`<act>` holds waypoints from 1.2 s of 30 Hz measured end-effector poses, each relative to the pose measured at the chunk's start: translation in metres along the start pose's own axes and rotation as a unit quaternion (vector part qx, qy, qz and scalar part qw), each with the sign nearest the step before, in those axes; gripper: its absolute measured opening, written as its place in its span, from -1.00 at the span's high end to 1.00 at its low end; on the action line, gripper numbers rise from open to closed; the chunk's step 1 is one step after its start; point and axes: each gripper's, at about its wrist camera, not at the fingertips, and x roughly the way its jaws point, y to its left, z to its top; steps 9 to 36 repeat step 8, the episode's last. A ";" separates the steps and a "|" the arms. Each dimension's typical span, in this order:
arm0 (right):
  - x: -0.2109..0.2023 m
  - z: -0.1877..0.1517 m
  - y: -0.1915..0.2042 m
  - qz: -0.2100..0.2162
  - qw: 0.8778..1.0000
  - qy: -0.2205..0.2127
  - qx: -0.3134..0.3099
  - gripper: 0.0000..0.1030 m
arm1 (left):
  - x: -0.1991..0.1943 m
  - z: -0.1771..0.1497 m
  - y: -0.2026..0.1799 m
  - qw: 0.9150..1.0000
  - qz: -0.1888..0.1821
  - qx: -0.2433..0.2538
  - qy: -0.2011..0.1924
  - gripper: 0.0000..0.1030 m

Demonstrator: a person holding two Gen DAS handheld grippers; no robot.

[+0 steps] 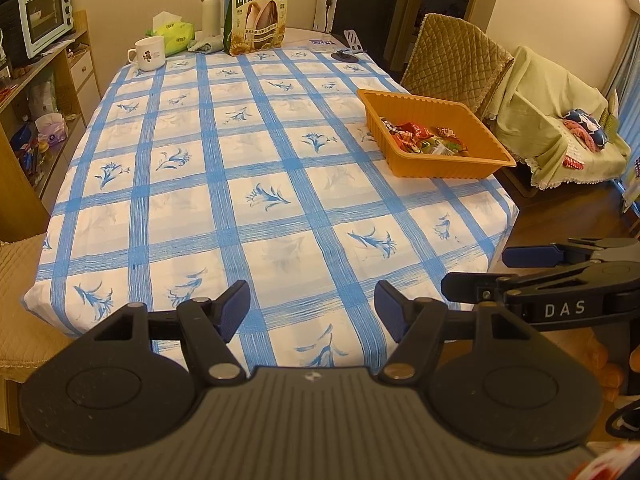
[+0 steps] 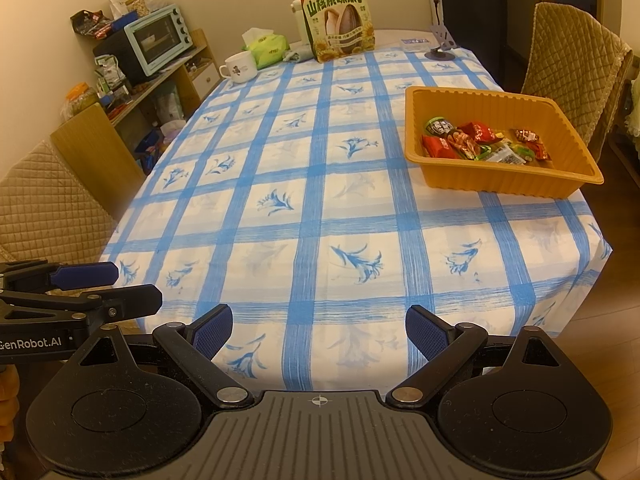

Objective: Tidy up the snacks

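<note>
An orange tray (image 1: pixel 440 168) (image 2: pixel 500 184) sits on the right side of the table and holds several small wrapped snacks (image 1: pixel 424 138) (image 2: pixel 476 142). A large sunflower-seed bag (image 1: pixel 258 14) (image 2: pixel 338 20) stands upright at the far end. My left gripper (image 1: pixel 313 312) is open and empty above the near table edge. My right gripper (image 2: pixel 319 334) is open and empty beside it, also at the near edge. Each gripper shows at the side of the other's view: the right one (image 1: pixel 532 268) and the left one (image 2: pixel 100 284).
The table has a blue checked cloth (image 1: pixel 248 168) (image 2: pixel 320 200). At the far end stand a white mug (image 1: pixel 149 53) (image 2: pixel 240 66), a tissue pack (image 1: pixel 172 32), a white flask (image 1: pixel 211 12) and a phone stand (image 2: pixel 440 46). Chairs (image 1: pixel 452 60) (image 2: pixel 44 200) flank it.
</note>
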 end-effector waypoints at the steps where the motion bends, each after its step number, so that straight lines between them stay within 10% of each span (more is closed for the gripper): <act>1: 0.000 0.000 0.000 0.000 1.000 0.000 0.000 -0.80 | 0.000 0.000 0.000 1.000 0.000 0.000 0.000 -0.29; 36: -0.002 0.002 0.000 -0.002 1.000 -0.001 0.000 -0.81 | -0.001 0.002 0.003 1.000 -0.001 0.000 -0.001 -0.29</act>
